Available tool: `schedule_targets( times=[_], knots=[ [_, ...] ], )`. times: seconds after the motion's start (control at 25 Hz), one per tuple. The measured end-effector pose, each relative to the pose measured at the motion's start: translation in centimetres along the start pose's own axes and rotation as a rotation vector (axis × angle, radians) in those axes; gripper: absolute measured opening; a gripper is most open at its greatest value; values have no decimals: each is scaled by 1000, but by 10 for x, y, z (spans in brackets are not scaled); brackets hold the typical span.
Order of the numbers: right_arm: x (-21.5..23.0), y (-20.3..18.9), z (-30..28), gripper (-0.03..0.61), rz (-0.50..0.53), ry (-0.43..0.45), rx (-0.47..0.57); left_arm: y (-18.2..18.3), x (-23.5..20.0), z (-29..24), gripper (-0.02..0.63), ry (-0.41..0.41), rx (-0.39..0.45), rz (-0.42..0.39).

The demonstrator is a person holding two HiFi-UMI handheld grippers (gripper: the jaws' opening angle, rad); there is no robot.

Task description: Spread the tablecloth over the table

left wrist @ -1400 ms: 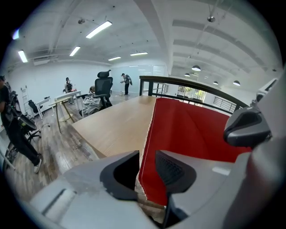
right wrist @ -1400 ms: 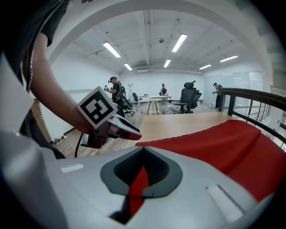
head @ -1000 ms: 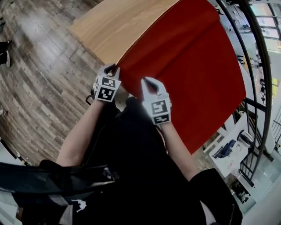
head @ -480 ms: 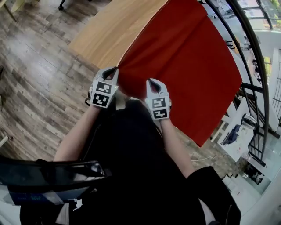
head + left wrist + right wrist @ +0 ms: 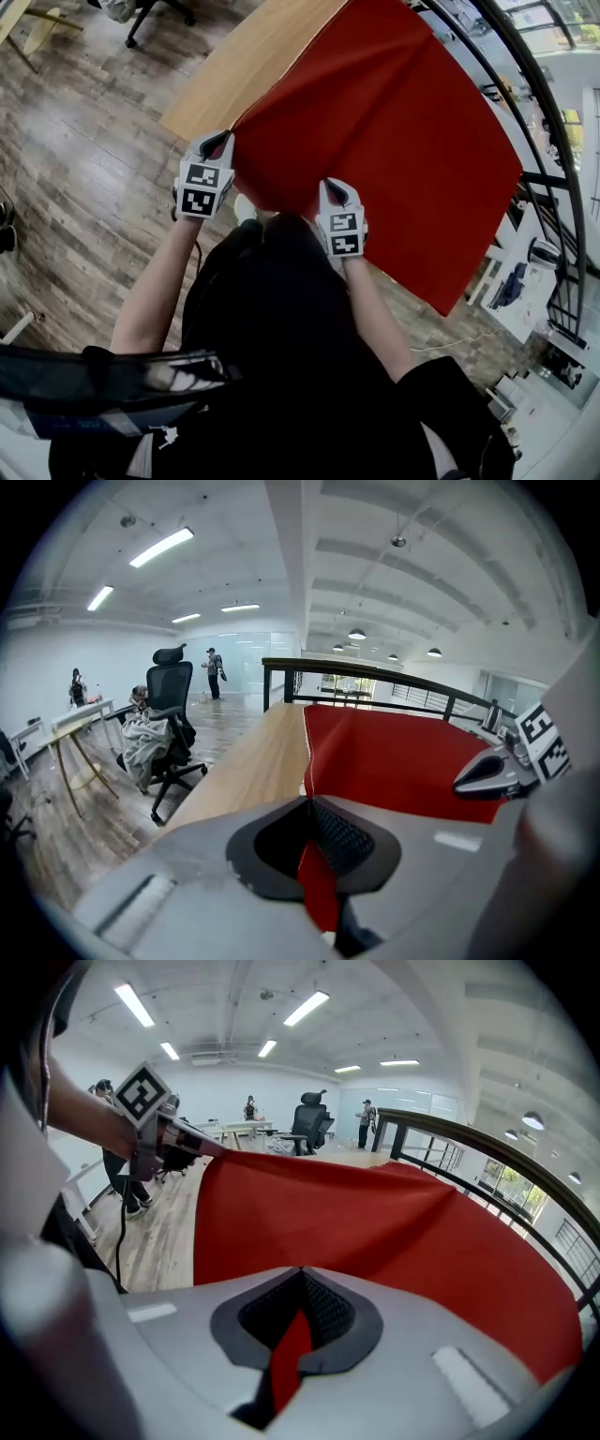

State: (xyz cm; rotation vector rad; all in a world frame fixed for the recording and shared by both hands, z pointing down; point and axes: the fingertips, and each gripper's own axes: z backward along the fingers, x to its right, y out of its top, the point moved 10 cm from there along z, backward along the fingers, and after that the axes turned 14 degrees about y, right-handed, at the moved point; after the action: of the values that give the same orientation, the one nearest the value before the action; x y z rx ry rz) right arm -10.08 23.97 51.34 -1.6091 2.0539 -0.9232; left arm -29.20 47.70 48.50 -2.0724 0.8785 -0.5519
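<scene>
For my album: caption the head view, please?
Left gripper and right gripper hold red tablecloth over wooden table.

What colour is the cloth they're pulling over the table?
Plain red, no pattern. The cloth shows best in the head view, partly covering the wooden table.

A black office chair [image 5: 171, 726] stands on the grey wood-plank floor [image 5: 80, 150], with a pale bundle of cloth [image 5: 141, 741] heaped on its seat. Left of the chair is a desk [image 5: 73, 752] on slanted wooden legs, and right of the chair runs a black railing [image 5: 375, 679]. Beyond the chair stands a person [image 5: 215, 673], and above it strip lights [image 5: 161, 547] glow.
</scene>
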Motion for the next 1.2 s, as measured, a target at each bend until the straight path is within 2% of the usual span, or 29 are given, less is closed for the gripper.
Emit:
schedule_targets(
  times=[0.12, 0.28, 0.44, 0.6, 0.72, 0.88, 1.04, 1.2],
  knots=[
    [-9, 24, -8, 9, 46, 78, 61, 13, -17, -7, 17, 32, 13, -34],
    [-14, 48, -30, 9, 82, 158, 88, 32, -41, -14, 17, 97, 27, -18],
    [-3, 48, -40, 9, 62, 169, 76, 41, -66, -21, 17, 163, -4, -9],
    [13, 38, -45, 9, 39, 186, 50, 47, -85, -27, 17, 218, -28, -61],
    [16, 49, -51, 9, 49, 199, 74, 49, -93, -32, 18, 212, -41, -105],
    [5, 71, -70, 9, 48, 246, 82, 42, -97, -35, 18, 195, -61, -93],
    [-2, 79, -96, 9, 33, 230, -13, 27, -112, -45, 18, 162, -79, -88],
    [-6, 69, -104, 9, -22, 186, -104, 20, -127, -52, 18, 90, -84, -88]
  ],
)
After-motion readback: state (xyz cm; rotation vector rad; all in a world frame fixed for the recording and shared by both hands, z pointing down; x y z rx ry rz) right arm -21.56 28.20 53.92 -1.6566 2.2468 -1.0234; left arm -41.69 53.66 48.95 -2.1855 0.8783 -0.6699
